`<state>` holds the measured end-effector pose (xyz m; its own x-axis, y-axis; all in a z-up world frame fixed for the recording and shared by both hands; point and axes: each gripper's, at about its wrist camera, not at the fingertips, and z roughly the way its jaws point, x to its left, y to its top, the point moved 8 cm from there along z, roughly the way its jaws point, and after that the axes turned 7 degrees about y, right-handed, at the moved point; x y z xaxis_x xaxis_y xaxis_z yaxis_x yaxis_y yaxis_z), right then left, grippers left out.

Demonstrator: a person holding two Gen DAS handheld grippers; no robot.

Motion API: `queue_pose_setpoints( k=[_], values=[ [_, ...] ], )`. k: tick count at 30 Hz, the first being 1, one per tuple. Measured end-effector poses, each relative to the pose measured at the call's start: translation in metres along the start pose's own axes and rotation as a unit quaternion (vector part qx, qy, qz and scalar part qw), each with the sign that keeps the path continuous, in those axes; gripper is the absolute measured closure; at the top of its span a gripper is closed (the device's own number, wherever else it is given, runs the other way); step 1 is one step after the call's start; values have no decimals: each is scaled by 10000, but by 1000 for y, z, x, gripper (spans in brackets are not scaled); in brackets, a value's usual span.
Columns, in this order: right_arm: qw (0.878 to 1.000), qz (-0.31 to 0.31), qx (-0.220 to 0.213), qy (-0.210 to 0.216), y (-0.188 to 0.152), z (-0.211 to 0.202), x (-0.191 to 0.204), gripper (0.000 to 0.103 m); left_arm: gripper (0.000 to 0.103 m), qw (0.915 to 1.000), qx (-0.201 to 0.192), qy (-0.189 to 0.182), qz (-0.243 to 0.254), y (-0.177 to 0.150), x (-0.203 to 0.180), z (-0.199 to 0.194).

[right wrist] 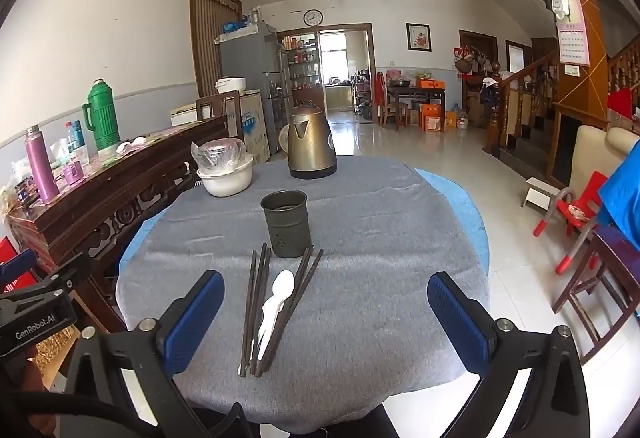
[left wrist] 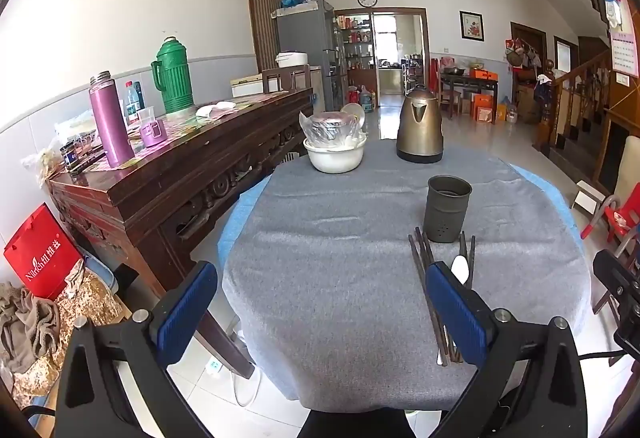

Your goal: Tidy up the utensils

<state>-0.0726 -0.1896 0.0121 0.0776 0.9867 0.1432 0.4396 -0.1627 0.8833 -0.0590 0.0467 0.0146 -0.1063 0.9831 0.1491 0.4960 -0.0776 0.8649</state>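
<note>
**Chopsticks and spoon laid flat, holder waiting behind them**

Utensils are seen bunched on the grey cloth of the desk point(right wrist: 360, 238), at its near side: several dark chopsticks point(right wrist: 256, 302) lying roughly parallel, with a white plastic spoon point(right wrist: 280, 290) resting among them. Just behind their far tips a dark metal utensil holder point(right wrist: 286, 224) stands upright with nothing visible above its rim. A brass-coloured kettle point(right wrist: 312, 144) and a white bowl point(right wrist: 226, 180) holding a plastic-wrapped container are set well beyond it.

Both tools are released, with nothing between the blue pads. The right tool point(right wrist: 326, 310) hangs above the near edge with the bundle toward its left pad; the left tool point(left wrist: 320, 302) is held further left, its right pad partly covering the chopsticks point(left wrist: 424, 258) and spoon point(left wrist: 460, 270).

The chopsticks are judged light, stiff and thin, and likely to roll or fan apart on the cloth if nudged. They would best be pinched across the shafts near mid-length, a pair at a time. The spoon is judged very light and smooth, perhaps slippery; its handle would be the safer place to be gripped. The holder point(left wrist: 447, 208) could tip if struck by a loaded tool.
</note>
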Motion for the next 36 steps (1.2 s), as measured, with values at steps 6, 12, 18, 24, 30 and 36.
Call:
queue_pose_setpoints(
  k=[6,12,18,24,30,36],
  values=[
    [10000,-12,-20,42,4,-4,1,0,0,10000,14,21,-45,0,4,1],
    [10000,-43,-38,46,1,-1,5,0,0,10000,35,29,-60,0,6,3],
    [10000,-49,-20,41,1,-1,5,0,0,10000,57,16,-57,-1,6,3],
    [10000,-12,-8,40,1,1,7,0,0,10000,87,2,-48,-3,6,5],
    [10000,-16,6,51,0,-1,4,0,0,9999,101,0,-47,-4,6,6],
    [10000,14,2,77,-2,-1,5,0,0,9999,107,-11,-50,-6,6,7]
  ],
)
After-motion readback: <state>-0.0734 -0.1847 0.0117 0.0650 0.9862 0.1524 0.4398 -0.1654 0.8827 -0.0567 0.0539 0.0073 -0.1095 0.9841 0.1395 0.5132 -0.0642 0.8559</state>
